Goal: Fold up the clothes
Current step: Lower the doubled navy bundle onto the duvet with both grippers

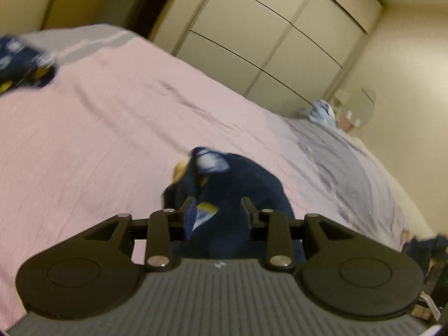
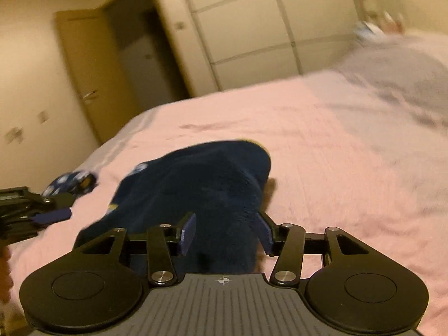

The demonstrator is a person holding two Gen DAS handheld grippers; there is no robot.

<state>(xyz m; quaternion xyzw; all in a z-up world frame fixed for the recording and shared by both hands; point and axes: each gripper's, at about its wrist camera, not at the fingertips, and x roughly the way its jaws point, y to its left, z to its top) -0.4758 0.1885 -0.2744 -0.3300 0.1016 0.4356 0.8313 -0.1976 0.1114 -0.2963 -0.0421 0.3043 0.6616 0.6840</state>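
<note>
- Your left gripper [image 1: 219,212] has its jaws apart, and the navy garment [image 1: 240,184] fills the gap between them. The blur hides whether either pad presses the cloth, so you cannot tell if it is gripped.
- Your right gripper [image 2: 225,232] also stands with its jaws apart. The navy garment [image 2: 201,184] bunches up between the blue pads [image 2: 187,233] and rises ahead of them in a rounded heap.
- From the right wrist view, your left gripper [image 2: 51,210] sits off to the left, just beside the garment's near-left edge, where a yellow and white print shows.
- A second dark patterned piece [image 1: 22,64] lies far ahead and left of your left gripper, near the far-left edge of the bed.
- The pink bedspread [image 1: 112,128] is bare ahead and left of your left gripper, giving you wide flat room there.
- To the right of both grippers the pink gives way to a rumpled grey cover [image 1: 344,168] running to the bed's right edge.
- Beyond the far edge of the bed stand pale wardrobe doors [image 1: 266,36] and, in the right wrist view, an open door [image 2: 92,78].
</note>
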